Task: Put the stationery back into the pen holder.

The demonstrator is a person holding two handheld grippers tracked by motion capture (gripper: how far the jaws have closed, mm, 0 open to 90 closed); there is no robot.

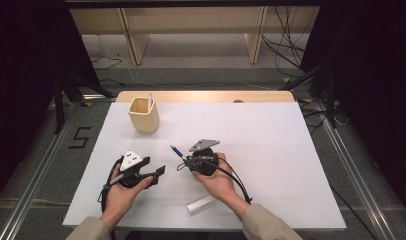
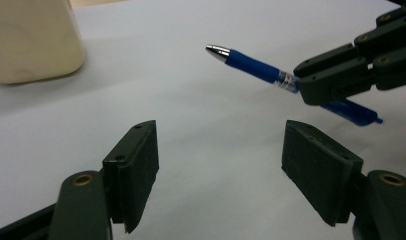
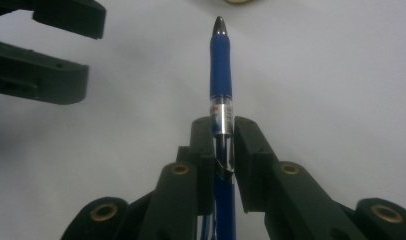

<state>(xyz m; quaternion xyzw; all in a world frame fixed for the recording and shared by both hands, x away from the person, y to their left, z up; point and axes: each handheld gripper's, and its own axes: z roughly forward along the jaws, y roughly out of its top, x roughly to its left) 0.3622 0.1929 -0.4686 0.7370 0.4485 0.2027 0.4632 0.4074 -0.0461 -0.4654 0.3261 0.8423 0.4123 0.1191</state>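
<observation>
- Step in hand: a blue pen [image 3: 220, 65] is carried above the white table [image 1: 271, 130], clamped by its barrel in the right gripper [image 1: 185, 159], tip directed towards the wooden cup [image 1: 143, 115].
- The left gripper [image 2: 221, 165], nearer the person than the cup, is held with jaws apart, empty.
- Next move, as judged: the pen is to be raised, tilted upright and lowered into the cup, where a white stick [image 1: 150, 100] already stands.

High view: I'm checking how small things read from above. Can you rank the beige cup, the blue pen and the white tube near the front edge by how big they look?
1. Beige cup, clearly the largest.
2. White tube.
3. Blue pen, smallest as seen, but the right gripper covers part of it, so its rank against the tube is unsure.
</observation>
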